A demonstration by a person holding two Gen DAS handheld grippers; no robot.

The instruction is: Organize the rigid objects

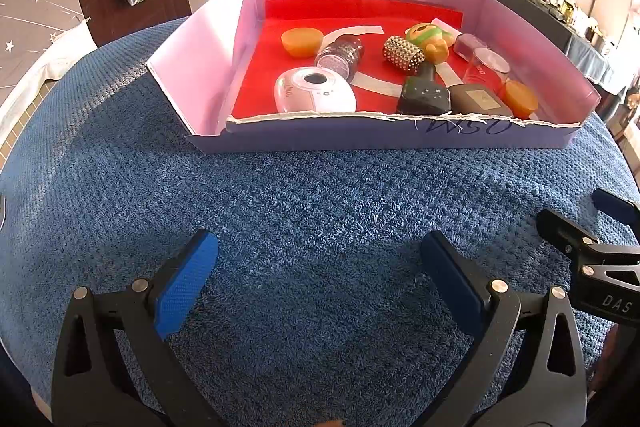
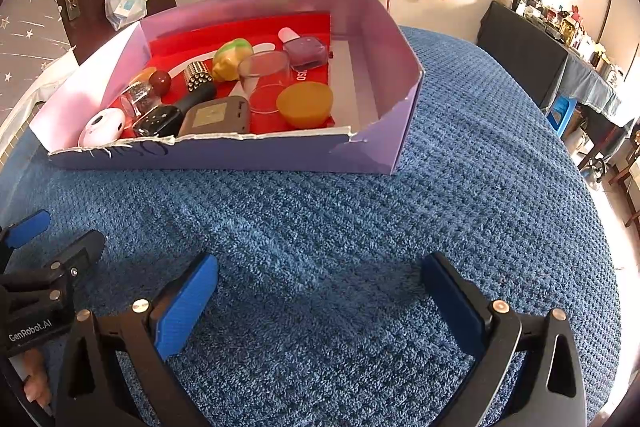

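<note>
Both tongs, left (image 1: 320, 275) and right (image 2: 320, 295), stand apart and empty above the blue-covered counter (image 1: 320, 195). Objects crowd the box (image 1: 400, 139) toward the counter's far edge; reaching in risks knocking the glass (image 2: 264, 75).

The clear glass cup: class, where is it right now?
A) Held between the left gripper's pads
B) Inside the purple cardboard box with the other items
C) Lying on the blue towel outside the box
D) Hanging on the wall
B: the clear glass cup sits inside the purple cardboard box, among the other items on its red liner.
</note>
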